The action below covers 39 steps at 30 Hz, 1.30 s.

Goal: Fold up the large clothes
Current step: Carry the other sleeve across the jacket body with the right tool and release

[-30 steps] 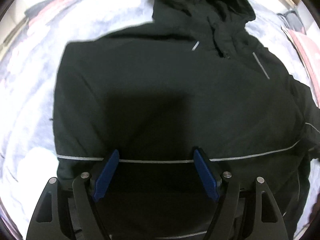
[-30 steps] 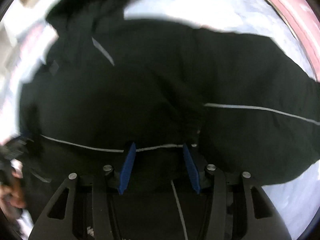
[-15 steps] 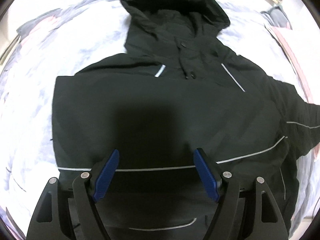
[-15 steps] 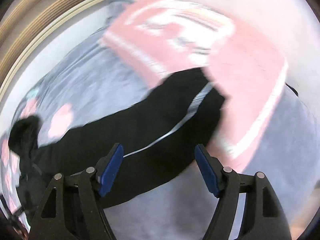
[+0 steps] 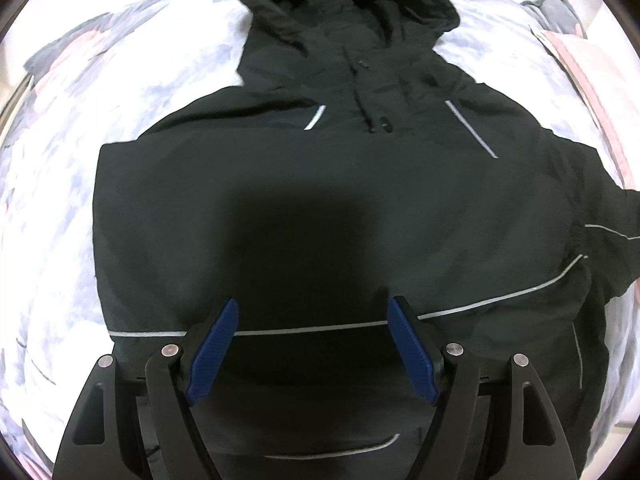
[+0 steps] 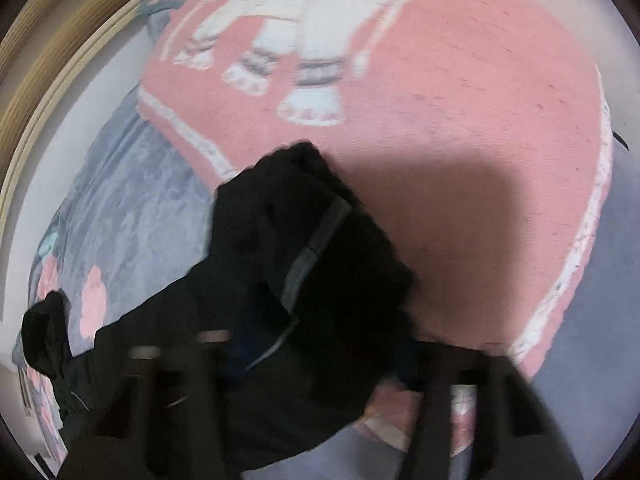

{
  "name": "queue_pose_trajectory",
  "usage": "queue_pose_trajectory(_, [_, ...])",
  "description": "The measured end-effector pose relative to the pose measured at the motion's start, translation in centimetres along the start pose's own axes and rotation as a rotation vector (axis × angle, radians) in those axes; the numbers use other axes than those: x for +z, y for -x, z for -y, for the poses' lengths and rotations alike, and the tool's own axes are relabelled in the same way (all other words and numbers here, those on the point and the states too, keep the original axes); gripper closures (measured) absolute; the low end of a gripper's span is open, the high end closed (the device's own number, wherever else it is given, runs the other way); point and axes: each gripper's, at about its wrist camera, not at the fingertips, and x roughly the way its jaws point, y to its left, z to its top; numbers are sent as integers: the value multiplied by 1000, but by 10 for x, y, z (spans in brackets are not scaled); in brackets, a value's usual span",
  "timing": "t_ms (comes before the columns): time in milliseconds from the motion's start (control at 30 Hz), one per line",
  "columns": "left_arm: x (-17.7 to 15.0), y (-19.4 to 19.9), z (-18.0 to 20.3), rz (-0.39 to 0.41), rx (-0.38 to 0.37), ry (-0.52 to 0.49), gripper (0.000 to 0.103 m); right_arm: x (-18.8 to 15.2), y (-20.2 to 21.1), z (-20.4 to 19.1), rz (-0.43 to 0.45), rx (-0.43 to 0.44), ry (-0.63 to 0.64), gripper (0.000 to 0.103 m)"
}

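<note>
A black hooded jacket [image 5: 320,200] with thin reflective stripes lies spread flat on the bed, hood [image 5: 340,8] at the far end. My left gripper [image 5: 312,352] hovers open over its lower body, nothing between the blue pads. In the right wrist view the jacket's sleeve [image 6: 320,248] stretches out onto a pink blanket [image 6: 460,100]. My right gripper [image 6: 316,360] is blurred and its jaws are closing, with the bunched sleeve end between the fingers. The blur hides whether the pads touch the cloth.
A grey-blue patterned bedspread [image 5: 52,200] lies under the jacket. The pink blanket with a white animal print covers the bed's right side [image 5: 592,64]. A wooden bed frame [image 6: 48,40] and a white wall edge the bed at upper left in the right wrist view.
My right gripper has swung from over the jacket's body out to the sleeve end on the pink blanket. The left wrist view has pulled back a little, showing the whole hood.
</note>
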Motion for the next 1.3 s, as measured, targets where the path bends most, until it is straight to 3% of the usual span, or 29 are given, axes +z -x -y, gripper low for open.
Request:
queue_pose_trajectory(67, [2, -5, -4, -7, -4, 17, 25, -7, 7, -15, 13, 40, 46, 74])
queue_pose_trajectory(233, [-2, -6, -14, -5, -23, 68, 25, -20, 18, -47, 11, 9, 134, 81])
queue_pose_trajectory(300, [-4, 0, -16, 11, -30, 76, 25, -31, 33, -72, 28, 60, 158, 82])
queue_pose_trajectory(500, [-12, 24, -34, 63, -42, 105, 25, -91, 76, -181, 53, 107, 334, 82])
queue_pose_trajectory(633, [-23, 38, -57, 81, -88, 181, 25, -147, 96, -272, 39, 201, 459, 82])
queue_pose_trajectory(767, [-38, 49, -77, 102, -113, 200, 25, -213, 104, -366, -21, 291, 606, 82])
queue_pose_trajectory(833, [-48, 47, -90, 73, -146, 242, 25, -246, 99, -405, -70, 307, 670, 82])
queue_pose_trajectory(900, [-57, 42, -106, 41, -246, 340, 25, -285, 89, -446, -119, 325, 753, 82])
queue_pose_trajectory(967, [-67, 45, -118, 63, -295, 399, 25, -315, 80, -474, -171, 356, 804, 82])
queue_pose_trajectory(1167, [-81, 56, -123, 99, -236, 333, 25, -415, 41, -539, -351, 432, 959, 82])
queue_pose_trajectory(1267, [-85, 57, -124, 105, -205, 312, 25, -448, 4, -552, -410, 378, 1023, 78])
queue_pose_trajectory(1300, [-85, 57, -126, 104, -212, 316, 25, -458, -9, -555, -430, 358, 1039, 72])
